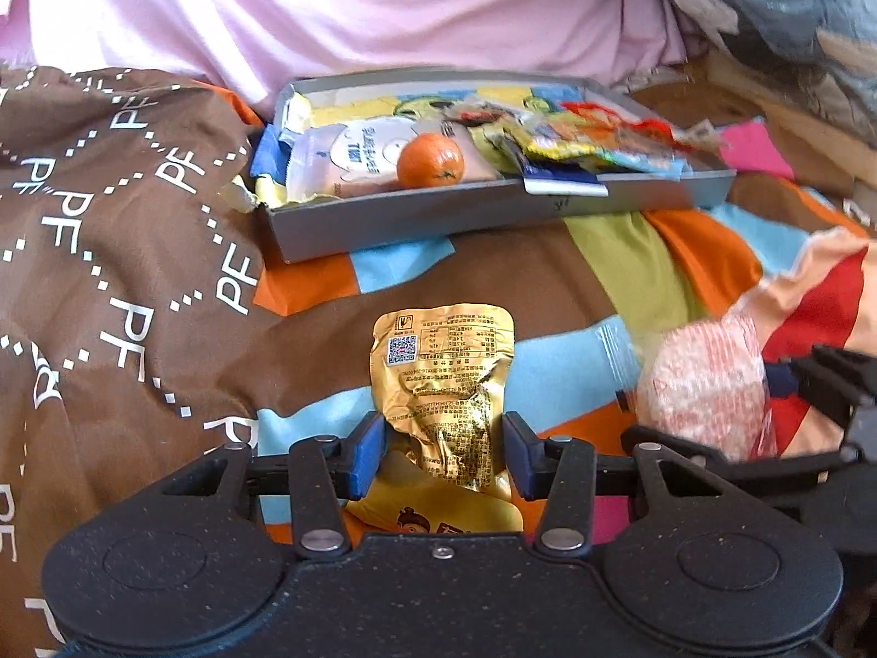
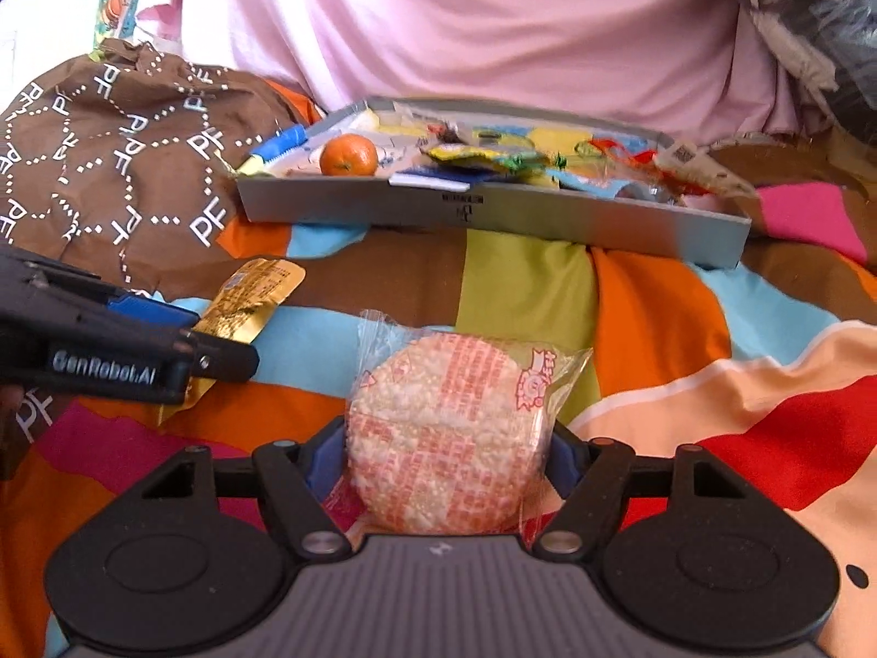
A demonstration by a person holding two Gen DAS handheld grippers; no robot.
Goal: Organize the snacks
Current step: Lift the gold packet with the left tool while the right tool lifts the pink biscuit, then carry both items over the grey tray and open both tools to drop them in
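Observation:
My left gripper (image 1: 443, 452) is shut on a crumpled gold foil snack pouch (image 1: 444, 367), which sticks up between the blue pads. The same pouch (image 2: 249, 301) shows in the right wrist view beside the left gripper's fingers (image 2: 148, 323). My right gripper (image 2: 444, 455) is shut on a round rice cracker in clear wrap (image 2: 446, 433); that cracker (image 1: 707, 384) appears at the right of the left wrist view. Ahead lies a grey box lid used as a tray (image 1: 493, 208), (image 2: 493, 214), holding an orange tangerine (image 1: 430, 160), (image 2: 349, 154) and several snack packets (image 1: 592, 142).
Everything rests on a bed with a colourful patchwork cover (image 2: 658, 318). A brown cloth printed "PF" (image 1: 98, 219) is bunched at the left. A pink sheet (image 1: 329, 5) rises behind the tray. Another yellow packet (image 1: 438, 515) lies under the left gripper.

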